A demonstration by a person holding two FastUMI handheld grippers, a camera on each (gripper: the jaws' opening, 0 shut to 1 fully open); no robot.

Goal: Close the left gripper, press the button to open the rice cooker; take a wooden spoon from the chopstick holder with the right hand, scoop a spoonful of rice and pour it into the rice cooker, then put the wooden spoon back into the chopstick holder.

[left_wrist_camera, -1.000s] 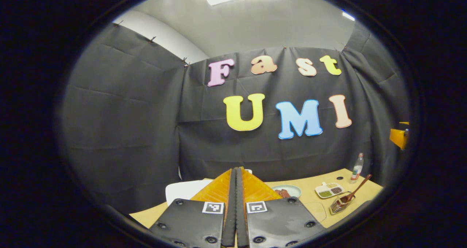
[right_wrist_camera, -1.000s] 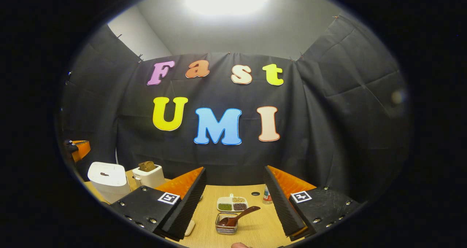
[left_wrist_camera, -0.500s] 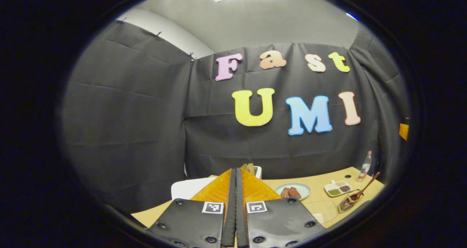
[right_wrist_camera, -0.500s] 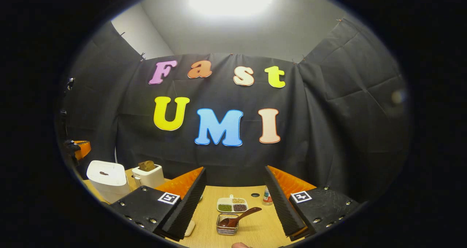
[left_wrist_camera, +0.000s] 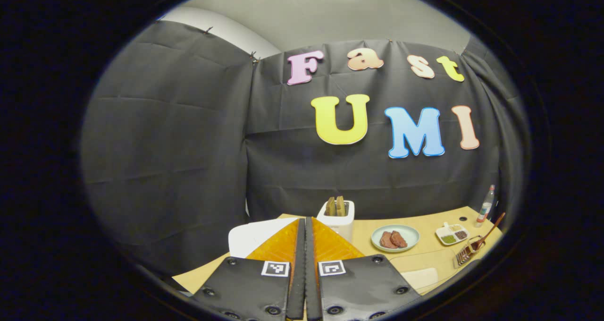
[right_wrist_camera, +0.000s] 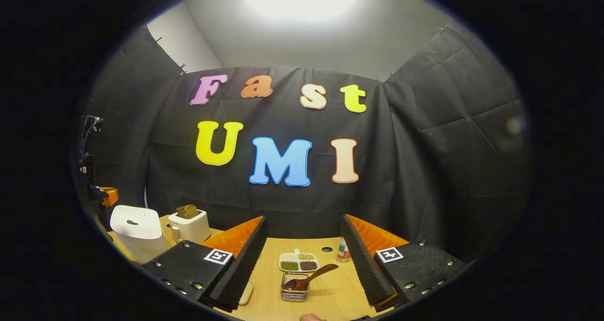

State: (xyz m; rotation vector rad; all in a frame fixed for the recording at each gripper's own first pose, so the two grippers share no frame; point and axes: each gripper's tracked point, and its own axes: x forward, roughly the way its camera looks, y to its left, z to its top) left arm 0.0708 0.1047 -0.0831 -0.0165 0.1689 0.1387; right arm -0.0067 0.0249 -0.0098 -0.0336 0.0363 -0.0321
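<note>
The white rice cooker (left_wrist_camera: pixel 250 238) stands with its lid down just beyond my left gripper (left_wrist_camera: pixel 305 223), which is shut with nothing between its fingers. In the right gripper view the cooker (right_wrist_camera: pixel 137 231) is at the far left. My right gripper (right_wrist_camera: pixel 303 223) is open and empty above the table. Between its fingers, lower down, stands the wire chopstick holder (right_wrist_camera: pixel 294 289) with the wooden spoon (right_wrist_camera: pixel 311 278) leaning out to the right. Holder (left_wrist_camera: pixel 466 254) and spoon (left_wrist_camera: pixel 491 225) are far right in the left gripper view. Behind the holder lies a divided dish of grains (right_wrist_camera: pixel 298 262).
A white toaster (left_wrist_camera: pixel 336 217) with bread stands behind the cooker. A plate of meat (left_wrist_camera: pixel 395 238) lies mid-table, a small bottle (right_wrist_camera: pixel 344 251) at the back, a pale flat object (left_wrist_camera: pixel 420 277) near the front edge. The wooden table (right_wrist_camera: pixel 330 297) ends at black cloth walls.
The left gripper view has tipped down and swung, so the cooker, toaster and plate now show more fully; the gripper stayed shut. The right gripper has hardly moved and is still open.
</note>
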